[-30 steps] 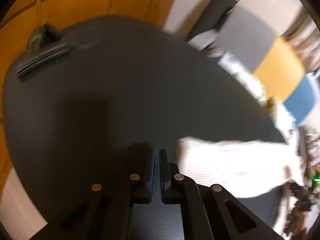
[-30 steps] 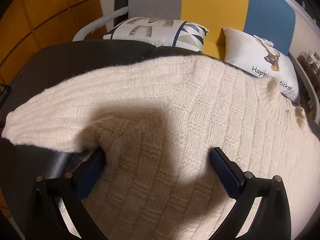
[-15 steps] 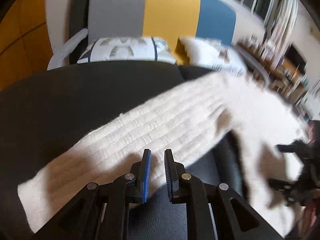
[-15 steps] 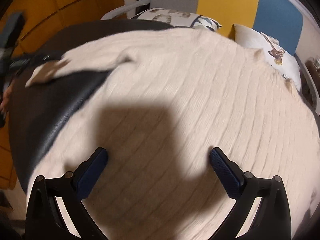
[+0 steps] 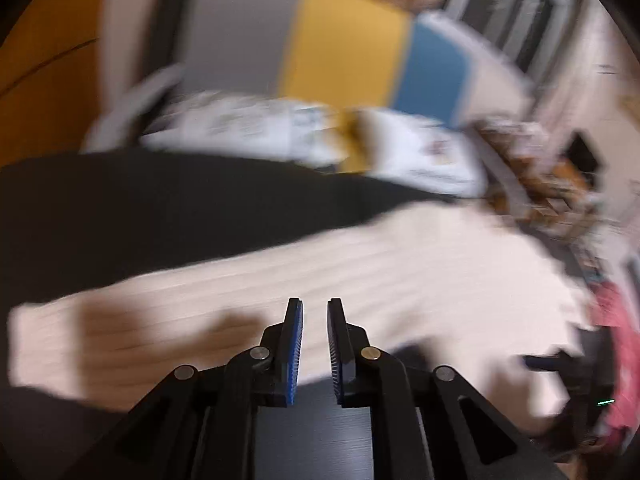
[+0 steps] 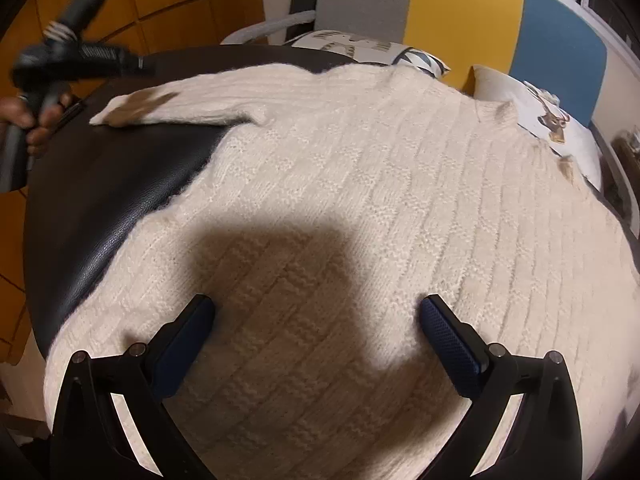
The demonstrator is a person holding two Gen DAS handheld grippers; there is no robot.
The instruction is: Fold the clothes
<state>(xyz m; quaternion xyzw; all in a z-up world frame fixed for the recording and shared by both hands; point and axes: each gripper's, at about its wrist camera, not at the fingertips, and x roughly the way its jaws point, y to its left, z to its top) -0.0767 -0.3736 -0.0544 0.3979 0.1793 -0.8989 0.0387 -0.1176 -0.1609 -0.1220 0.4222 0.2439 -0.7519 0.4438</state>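
Observation:
A cream knitted sweater (image 6: pixel 360 184) lies spread flat on the black table (image 6: pixel 100 184). One sleeve (image 6: pixel 180 104) stretches out to the upper left. My right gripper (image 6: pixel 316 312) hovers wide open over the sweater's lower body, with nothing between its fingers. In the blurred left wrist view my left gripper (image 5: pixel 315 308) hangs over the sleeve (image 5: pixel 140 328), jaws parted by a narrow gap and empty. The right wrist view shows the left gripper (image 6: pixel 146 65) at the upper left, in a hand (image 6: pixel 36 128), just clear of the sleeve's cuff.
Behind the table stands a bench with grey, yellow and blue back panels (image 6: pixel 460 12) and two printed cushions (image 6: pixel 360 46). Orange wall panels (image 6: pixel 180 0) fill the left. Bare black tabletop (image 5: pixel 160 208) lies left of the sweater.
The sleeve, bunched against the body a second ago, now lies stretched out to the upper left. My left gripper swung over it, and its jaws have parted slightly. The right gripper shifted over the body.

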